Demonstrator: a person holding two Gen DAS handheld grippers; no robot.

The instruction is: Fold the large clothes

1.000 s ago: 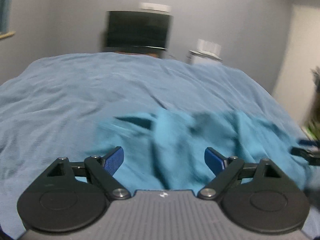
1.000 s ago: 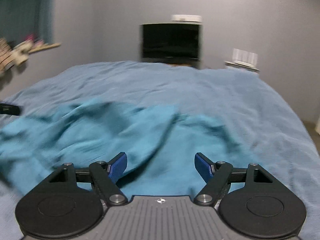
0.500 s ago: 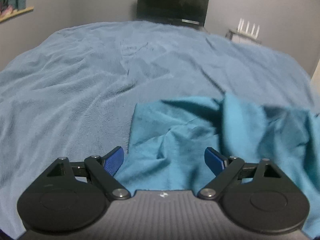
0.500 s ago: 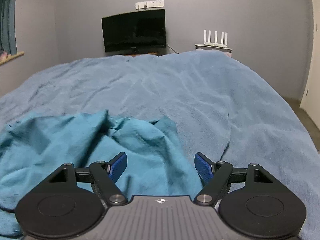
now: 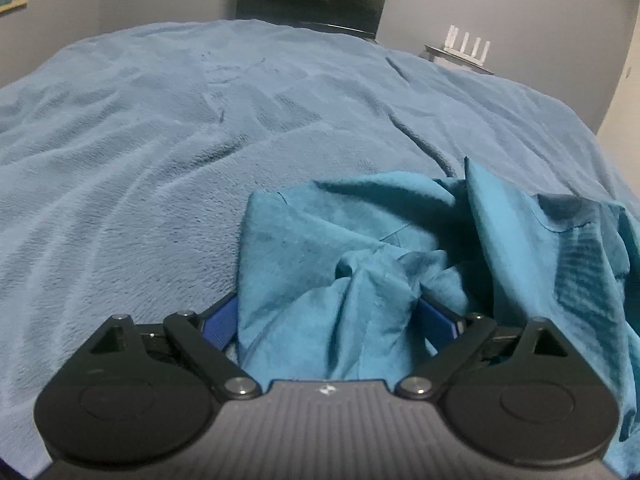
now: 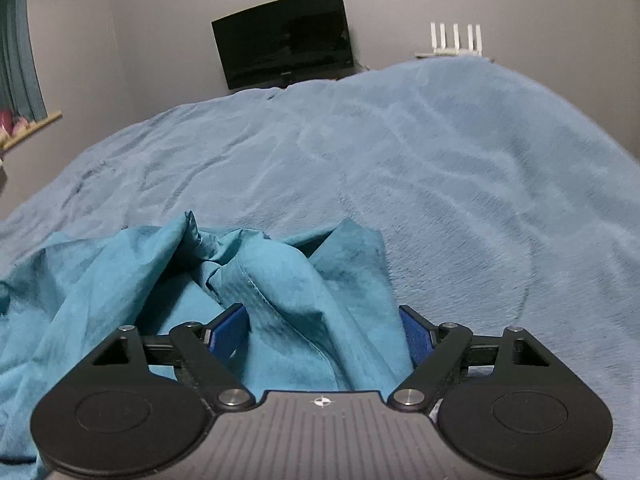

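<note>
A crumpled teal garment [image 5: 360, 240] lies on the near part of a bed covered with a light blue blanket [image 5: 160, 140]. My left gripper [image 5: 328, 316] is low over the garment's left end. Its jaws are opening wide, and a raised fold of teal cloth stands between the blue pads [image 5: 220, 322] without being pinched. In the right wrist view the garment [image 6: 120, 280] spreads to the left. My right gripper [image 6: 322, 332] is at its right end, its jaws opening too, with a seamed fold bunched between the pads [image 6: 416, 336].
The blanket [image 6: 440, 180] stretches wrinkled toward the far wall. A dark TV [image 6: 284, 52] and a white router [image 6: 456, 40] stand beyond the bed. A teal curtain [image 6: 16, 60] and a windowsill [image 6: 32, 128] are at the left.
Both grippers have come down and closer to the garment, which has settled on the bed. Folds of cloth now stand between each pair of pads, and the jaws stand a little wider.
</note>
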